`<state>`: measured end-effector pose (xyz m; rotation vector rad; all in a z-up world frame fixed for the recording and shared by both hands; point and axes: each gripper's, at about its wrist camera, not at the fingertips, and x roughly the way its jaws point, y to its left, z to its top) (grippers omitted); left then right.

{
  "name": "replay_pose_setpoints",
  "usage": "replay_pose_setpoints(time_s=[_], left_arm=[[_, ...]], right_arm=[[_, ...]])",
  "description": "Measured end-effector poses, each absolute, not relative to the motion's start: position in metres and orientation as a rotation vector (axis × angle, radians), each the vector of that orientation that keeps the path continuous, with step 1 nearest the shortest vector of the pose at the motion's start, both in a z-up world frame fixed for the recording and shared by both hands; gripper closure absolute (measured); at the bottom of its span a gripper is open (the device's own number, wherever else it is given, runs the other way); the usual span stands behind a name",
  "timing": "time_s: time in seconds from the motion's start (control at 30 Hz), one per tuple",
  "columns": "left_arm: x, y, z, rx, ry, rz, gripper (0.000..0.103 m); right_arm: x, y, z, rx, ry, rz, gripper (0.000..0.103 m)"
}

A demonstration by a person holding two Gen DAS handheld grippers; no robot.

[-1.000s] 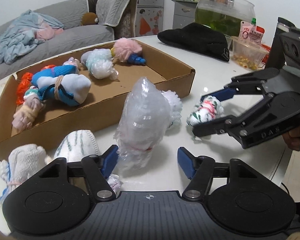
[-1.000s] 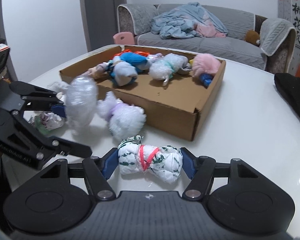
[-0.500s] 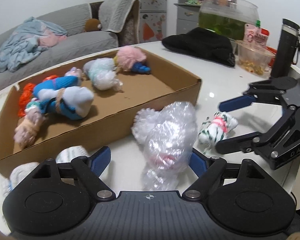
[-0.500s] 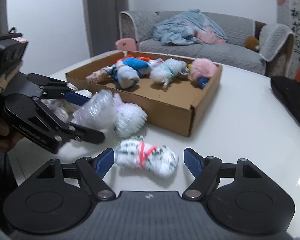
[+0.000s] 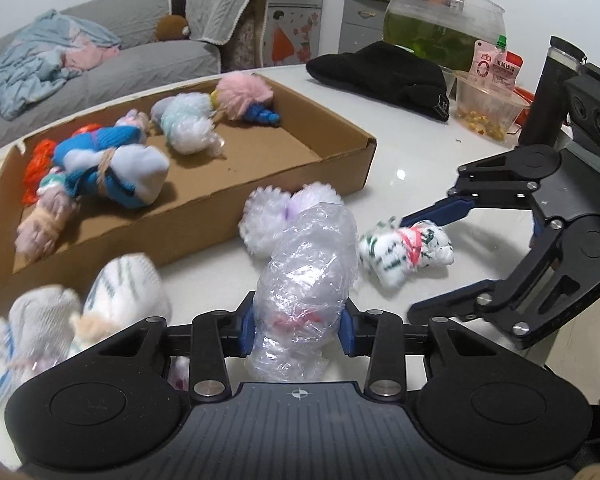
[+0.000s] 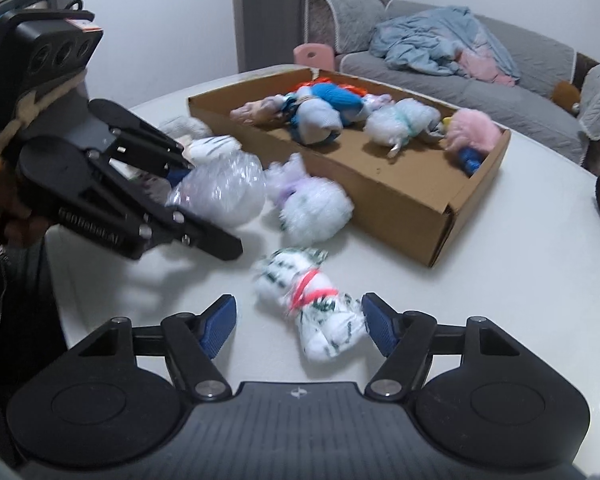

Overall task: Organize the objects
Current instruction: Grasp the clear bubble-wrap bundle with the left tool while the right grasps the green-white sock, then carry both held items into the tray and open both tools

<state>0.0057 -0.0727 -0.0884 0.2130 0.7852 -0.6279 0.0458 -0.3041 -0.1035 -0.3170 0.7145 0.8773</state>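
A clear plastic-wrapped bundle [image 5: 306, 280] is pinched between the blue pads of the left gripper [image 5: 298, 326], whose jaws are closing on it above the white table [image 5: 400, 152]. A white-and-green bundle tied with red string [image 6: 314, 300] is straddled by the right gripper [image 6: 298, 326]; its jaws are closing, with a gap visible at the left pad. Farther off, several bundles are seen inside the cardboard box [image 5: 204, 216], and a fluffy white bundle [image 5: 272, 220] lies in front of it.

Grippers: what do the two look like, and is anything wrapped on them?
Both are black linkage frames with round pivot discs, silver screws and blue ribbed pads. The left gripper has tan tape round its body under a three-lens camera block; the right gripper bears raised lettering.
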Motion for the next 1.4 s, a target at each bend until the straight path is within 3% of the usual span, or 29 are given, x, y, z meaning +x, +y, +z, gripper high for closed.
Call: replay_pose_setpoints(time_s=[0.1, 0.27, 0.33, 0.4, 0.67, 1.17, 1.4], left_arm=[[0.005, -0.068, -0.088, 0.219, 0.791, -0.612, 0.057], [0.006, -0.067, -0.087, 0.222, 0.808, -0.593, 0.057], [0.005, -0.069, -0.086, 0.225, 0.811, -0.588, 0.06], [0.002, -0.067, -0.086, 0.214, 0.814, -0.593, 0.062], [-0.003, -0.058, -0.073, 0.173, 0.82, -0.603, 0.065], [0.065, -0.071, 0.044, 0.186, 0.686, -0.577, 0.065], [0.123, -0.104, 0.026, 0.18, 0.768, -0.607, 0.065]], right_arm=[[0.041, -0.303, -0.102, -0.322, 0.718, 0.892, 0.038], [0.051, -0.299, -0.104, -0.294, 0.709, 0.873, 0.054], [0.053, -0.299, -0.103, -0.285, 0.706, 0.849, 0.072], [0.053, -0.302, -0.102, -0.275, 0.714, 0.835, 0.08], [0.043, -0.321, -0.091, -0.219, 0.711, 0.791, 0.08], [0.108, -0.314, 0.023, -0.211, 0.529, 0.765, 0.08], [0.167, -0.287, 0.012, -0.232, 0.587, 0.717, 0.08]])
